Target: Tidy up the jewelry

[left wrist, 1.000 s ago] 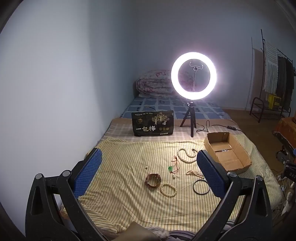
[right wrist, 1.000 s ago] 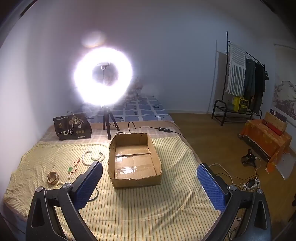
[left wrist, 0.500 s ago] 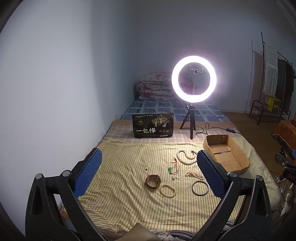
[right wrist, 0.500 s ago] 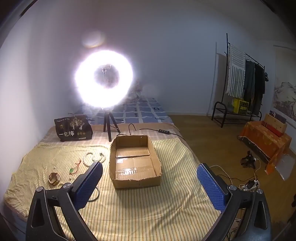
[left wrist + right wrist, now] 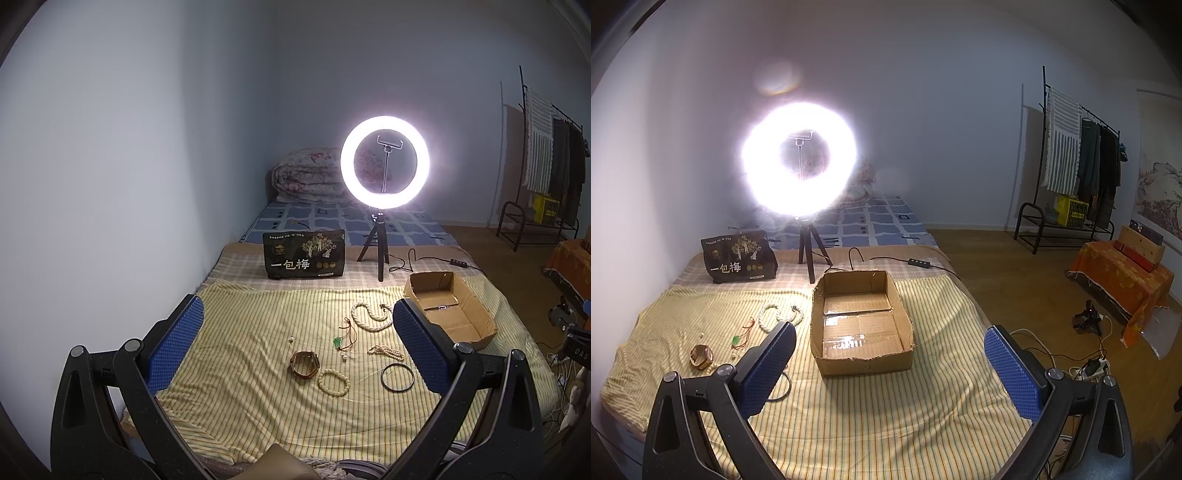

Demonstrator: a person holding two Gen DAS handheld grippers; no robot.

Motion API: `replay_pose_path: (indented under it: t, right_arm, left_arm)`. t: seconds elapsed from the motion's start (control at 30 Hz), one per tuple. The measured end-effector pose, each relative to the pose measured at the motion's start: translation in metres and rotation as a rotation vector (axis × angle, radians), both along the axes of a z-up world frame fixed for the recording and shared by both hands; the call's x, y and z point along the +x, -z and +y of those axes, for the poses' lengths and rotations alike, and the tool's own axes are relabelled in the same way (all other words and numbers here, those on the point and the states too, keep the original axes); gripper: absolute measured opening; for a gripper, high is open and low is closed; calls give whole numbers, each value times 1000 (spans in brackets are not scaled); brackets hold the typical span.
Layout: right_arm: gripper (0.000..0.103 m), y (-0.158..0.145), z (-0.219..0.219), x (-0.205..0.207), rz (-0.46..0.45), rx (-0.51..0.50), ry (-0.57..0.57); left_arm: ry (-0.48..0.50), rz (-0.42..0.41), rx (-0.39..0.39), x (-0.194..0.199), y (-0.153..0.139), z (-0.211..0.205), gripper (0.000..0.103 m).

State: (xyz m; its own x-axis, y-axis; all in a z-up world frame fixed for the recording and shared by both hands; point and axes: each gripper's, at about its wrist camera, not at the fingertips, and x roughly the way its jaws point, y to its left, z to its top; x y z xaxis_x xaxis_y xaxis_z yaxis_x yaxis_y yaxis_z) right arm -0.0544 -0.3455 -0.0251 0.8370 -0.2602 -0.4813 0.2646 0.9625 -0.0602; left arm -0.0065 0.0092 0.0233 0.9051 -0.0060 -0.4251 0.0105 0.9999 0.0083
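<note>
**Both grippers up in the air, jewelry spread on the bed**

Left wrist view: the left gripper (image 5: 295,339) hangs above the bed (image 5: 236,354) with its blue-padded fingers (image 5: 177,347) spread wide, nothing between them. Down on the yellow striped sheet the jewelry sits in a loose cluster: a brown leather band (image 5: 304,363), a cream bead bracelet (image 5: 333,383) just beside it, a thin black bangle (image 5: 397,376) near the right finger, a small string of pale beads (image 5: 386,352), a red cord with a green pendant (image 5: 345,338), and a big chunky white bead necklace (image 5: 370,318) further back. The cardboard box (image 5: 452,314) is off to the right of all that, open on top; something small and shiny lies in it but I can't make out what. Behind stand a black snack bag (image 5: 304,258) and a lit ring light (image 5: 385,164) on a little tripod.

Right wrist view: the right gripper (image 5: 890,363) is also spread wide and holds nothing, hovering over the near part of the sheet. The box (image 5: 862,321) sits straight ahead between the fingers. The jewelry is all to the left of the box, partly hidden behind the left finger. A clothes rack (image 5: 1071,166) stands across the room.
</note>
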Motion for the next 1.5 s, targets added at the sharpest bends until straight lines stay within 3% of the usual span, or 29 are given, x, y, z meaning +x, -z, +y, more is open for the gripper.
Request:
replay_pose_path:
  t: [1.5]
  right_arm:
    - [103,-1,4,0,6,-14,-19]
  left_arm:
    - [1,-10,-2,-6,1,-2,103]
